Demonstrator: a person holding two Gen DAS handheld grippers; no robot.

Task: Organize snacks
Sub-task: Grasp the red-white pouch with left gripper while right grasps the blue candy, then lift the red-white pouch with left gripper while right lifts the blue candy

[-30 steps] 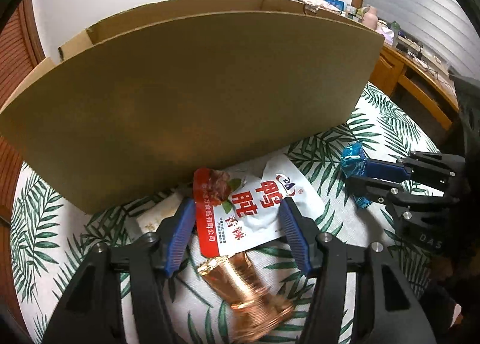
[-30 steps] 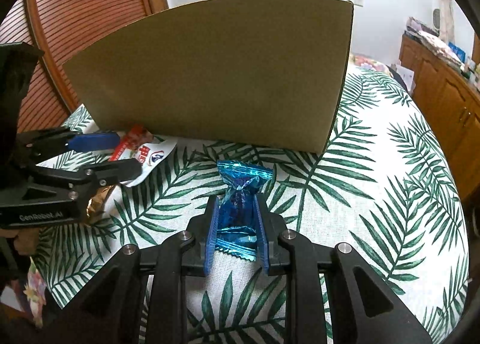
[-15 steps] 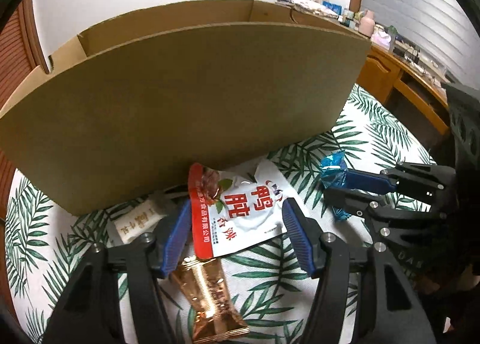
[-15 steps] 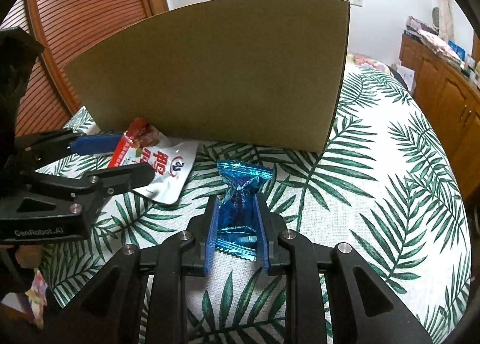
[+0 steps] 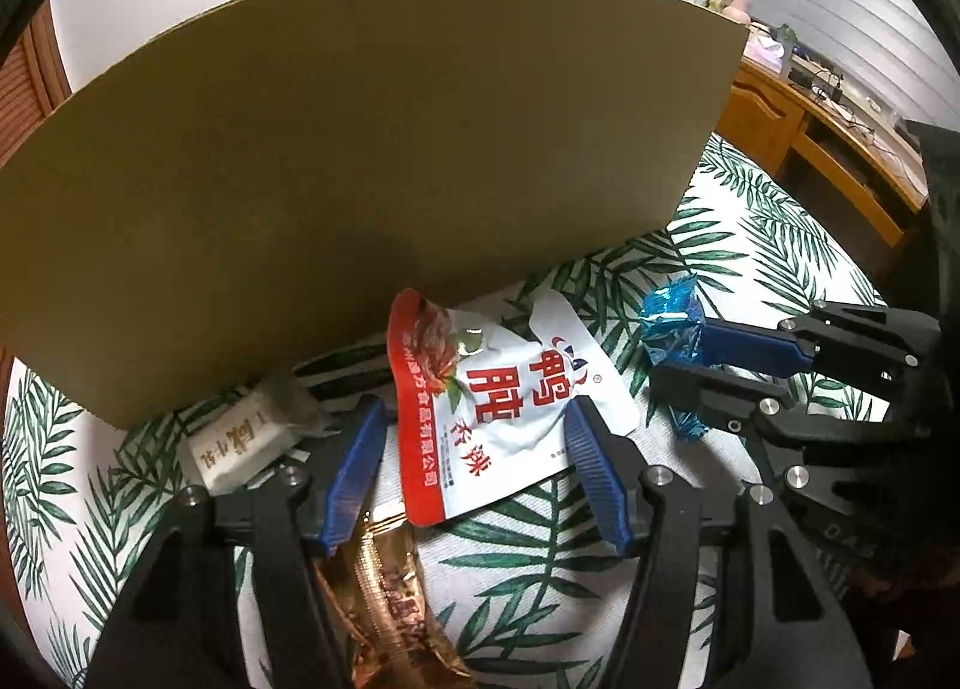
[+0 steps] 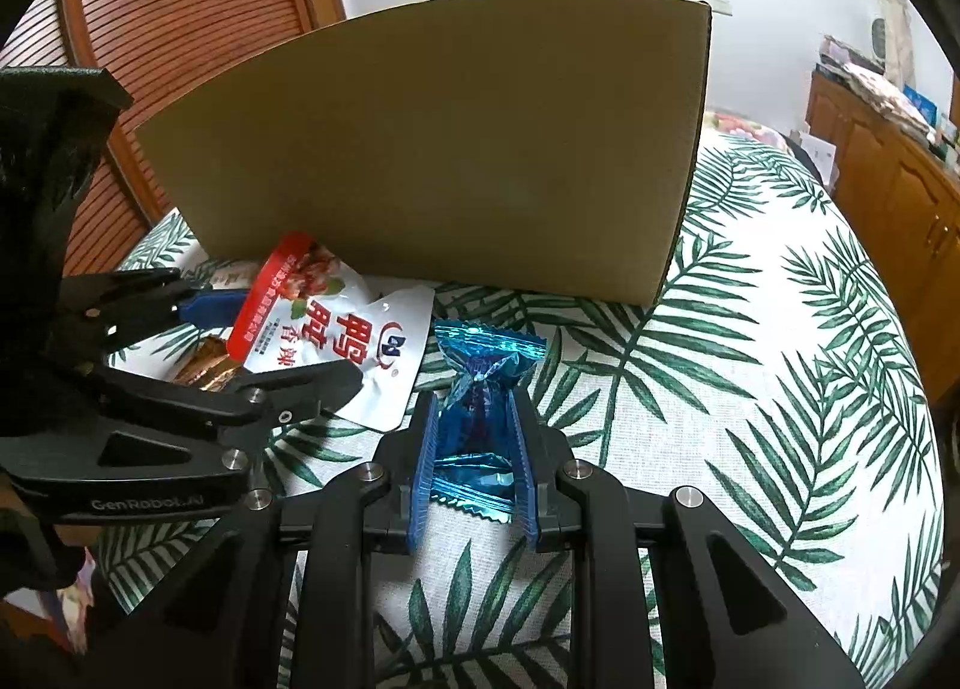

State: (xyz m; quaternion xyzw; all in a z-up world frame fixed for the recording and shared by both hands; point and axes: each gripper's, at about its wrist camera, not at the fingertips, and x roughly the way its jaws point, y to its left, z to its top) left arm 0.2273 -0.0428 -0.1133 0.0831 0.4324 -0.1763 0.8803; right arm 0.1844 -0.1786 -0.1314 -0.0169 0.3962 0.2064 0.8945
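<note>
A white and red snack pouch (image 5: 510, 407) sits between the blue pads of my left gripper (image 5: 474, 413), which is shut across its width. In the right wrist view the pouch (image 6: 336, 329) tilts up off the cloth in the left gripper (image 6: 288, 341). My right gripper (image 6: 474, 407) is shut on a blue foil candy (image 6: 474, 365), low over the table. The candy (image 5: 672, 323) and right gripper (image 5: 684, 356) show at the right of the left wrist view. A large cardboard box (image 6: 450, 149) stands just behind both.
A copper-coloured snack bar (image 5: 390, 599) lies under the left gripper. A small white packet (image 5: 240, 443) rests against the box wall (image 5: 390, 149). The palm-leaf tablecloth (image 6: 750, 389) spreads to the right. Wooden cabinets (image 6: 888, 191) stand far right and a slatted door (image 6: 180, 29) at left.
The left gripper has carried the pouch up off the cloth and a little toward the right gripper. The right gripper and its blue candy have not moved.
</note>
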